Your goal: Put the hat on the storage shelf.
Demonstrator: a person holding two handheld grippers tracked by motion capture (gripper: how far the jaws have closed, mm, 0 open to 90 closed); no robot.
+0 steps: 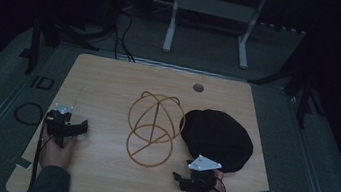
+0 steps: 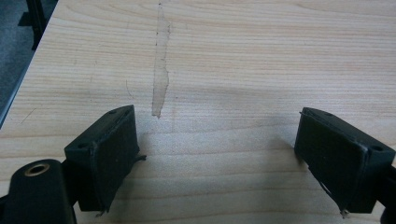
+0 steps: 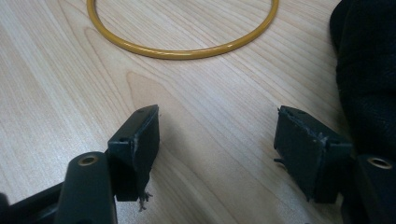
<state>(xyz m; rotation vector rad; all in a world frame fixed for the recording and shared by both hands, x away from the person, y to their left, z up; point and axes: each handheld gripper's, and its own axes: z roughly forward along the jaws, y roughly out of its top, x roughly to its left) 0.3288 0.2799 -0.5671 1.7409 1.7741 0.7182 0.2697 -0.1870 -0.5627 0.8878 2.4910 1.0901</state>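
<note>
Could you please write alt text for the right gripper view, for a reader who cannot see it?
The right tongs hover open over a light wooden table, nothing between the two black jaws. Ahead lies the base ring of a yellow wire frame, and a black cloth hat sits at the right edge.

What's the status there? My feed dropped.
Left gripper open, empty, on the table. Right gripper open, empty, near black hat. Wire stand untouched between them. Nothing in the way.

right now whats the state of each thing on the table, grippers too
left gripper: jaws open, nothing between them, over bare wood
right gripper: jaws open, empty, beside the hat
wire hat stand: upright, bare, untouched
black hat: lying on the table, right of the stand, not gripped
</note>
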